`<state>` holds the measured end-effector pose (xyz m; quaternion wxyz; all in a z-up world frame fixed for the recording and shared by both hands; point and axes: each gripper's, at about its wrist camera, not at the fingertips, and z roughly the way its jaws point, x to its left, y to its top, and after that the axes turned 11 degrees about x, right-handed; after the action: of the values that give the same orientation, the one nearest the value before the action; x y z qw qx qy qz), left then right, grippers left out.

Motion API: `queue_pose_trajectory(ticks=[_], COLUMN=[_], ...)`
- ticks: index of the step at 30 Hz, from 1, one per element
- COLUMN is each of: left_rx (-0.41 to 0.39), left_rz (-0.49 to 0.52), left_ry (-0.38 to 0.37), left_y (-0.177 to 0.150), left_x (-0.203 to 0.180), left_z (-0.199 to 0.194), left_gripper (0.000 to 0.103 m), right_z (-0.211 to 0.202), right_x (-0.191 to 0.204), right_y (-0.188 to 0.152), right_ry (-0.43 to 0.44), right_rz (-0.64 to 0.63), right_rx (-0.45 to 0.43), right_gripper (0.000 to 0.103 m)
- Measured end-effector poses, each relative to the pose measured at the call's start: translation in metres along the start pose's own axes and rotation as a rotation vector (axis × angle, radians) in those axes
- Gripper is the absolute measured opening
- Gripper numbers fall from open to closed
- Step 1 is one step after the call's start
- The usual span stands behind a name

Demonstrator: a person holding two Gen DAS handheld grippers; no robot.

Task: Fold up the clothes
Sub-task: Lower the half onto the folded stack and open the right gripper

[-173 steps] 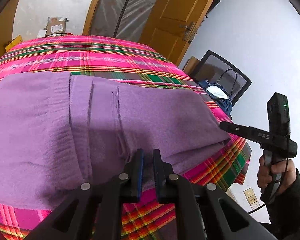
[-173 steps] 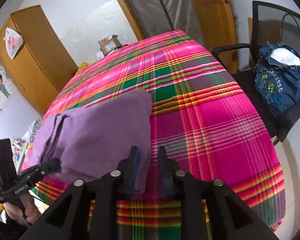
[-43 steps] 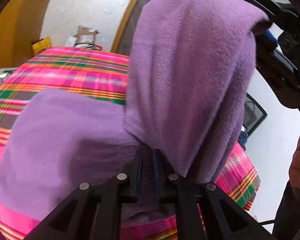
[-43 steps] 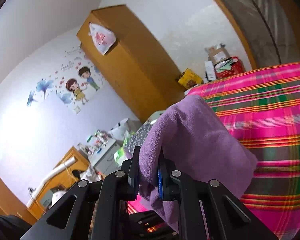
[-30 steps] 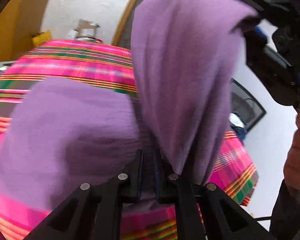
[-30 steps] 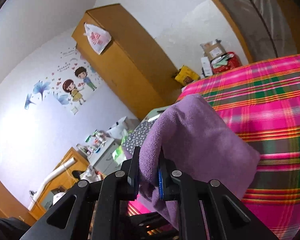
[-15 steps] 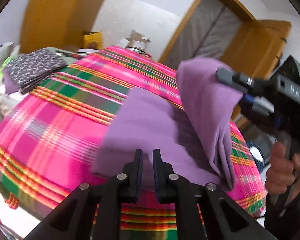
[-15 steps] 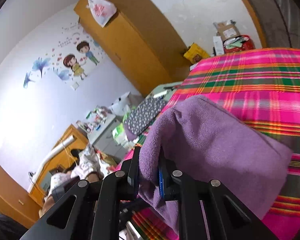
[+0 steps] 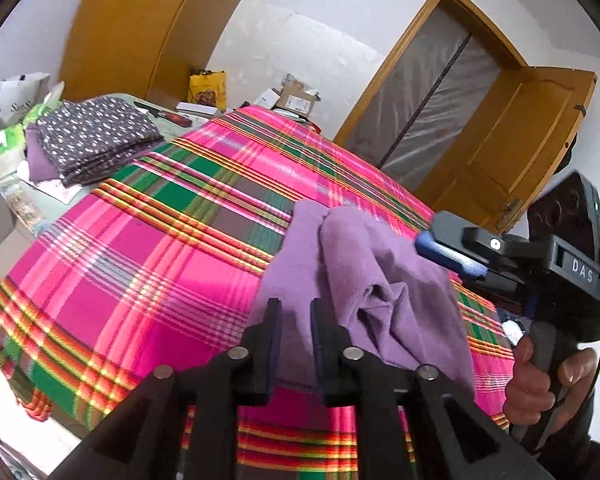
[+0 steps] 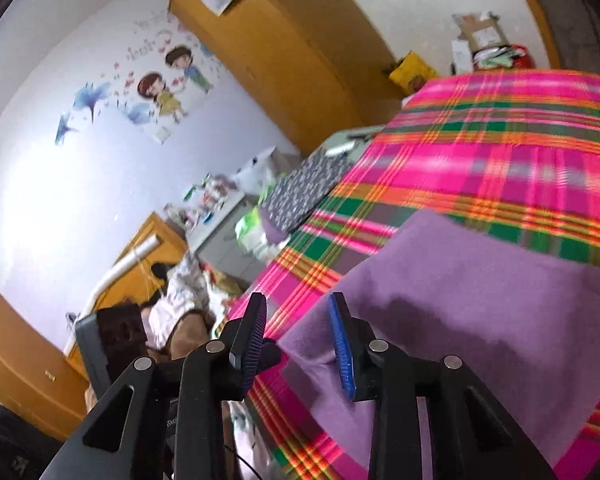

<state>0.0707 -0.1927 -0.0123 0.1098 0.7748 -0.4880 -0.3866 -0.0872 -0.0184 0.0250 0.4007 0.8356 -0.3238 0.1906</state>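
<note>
Left wrist view: the soft purple fleece garment (image 9: 364,280) lies bunched in loose folds on the pink, green and orange plaid tablecloth (image 9: 148,256), toward the table's near right side.
Left gripper: the left gripper (image 9: 293,316) has its black jaws parted and opening; purple cloth shows in the gap and just past the tips, and the pads do not press it.
Right gripper, seen from the left: the right gripper (image 9: 440,246) hangs at the garment's far right edge, its blue-padded fingers (image 9: 448,254) just beside the raised fold; whether they touch it cannot be told. A hand (image 9: 540,380) holds its grip.
Right wrist view: the garment (image 10: 480,300) spreads flat over the tablecloth (image 10: 480,168).
Right gripper: the right gripper (image 10: 298,340) has jaws apart and opening; a corner of the purple cloth lies between them, against the right blue pad, free of the left one.
Beside the table: a folded dark dotted fabric stack (image 9: 92,136) sits well apart from the garment.
</note>
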Motion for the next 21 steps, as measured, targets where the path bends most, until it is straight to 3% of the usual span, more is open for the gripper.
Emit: queue_pose_trajectory(ticks=[4,16,21], left_rx=[-0.038,-0.04,0.054], left_rz=[0.021,0.065,0.021], left_ry=[-0.03,-0.072,-0.038], left_y=[0.01,0.027,0.027], left_x=[-0.01,-0.039,-0.032], left_z=[0.0,0.004,0.031], left_gripper=[0.034,0.042,0.043], right_z=[-0.019,-0.032,-0.033], right_x=[-0.024,-0.053,-0.057], right_y=[-0.011,-0.032,-0.035], right_ry=[-0.059,-0.06,-0.051], right_rz=[0.047,0.118,0.127], right_rx=[-0.035,-0.048,-0.047], right_gripper=[0.034,0.034,0.034])
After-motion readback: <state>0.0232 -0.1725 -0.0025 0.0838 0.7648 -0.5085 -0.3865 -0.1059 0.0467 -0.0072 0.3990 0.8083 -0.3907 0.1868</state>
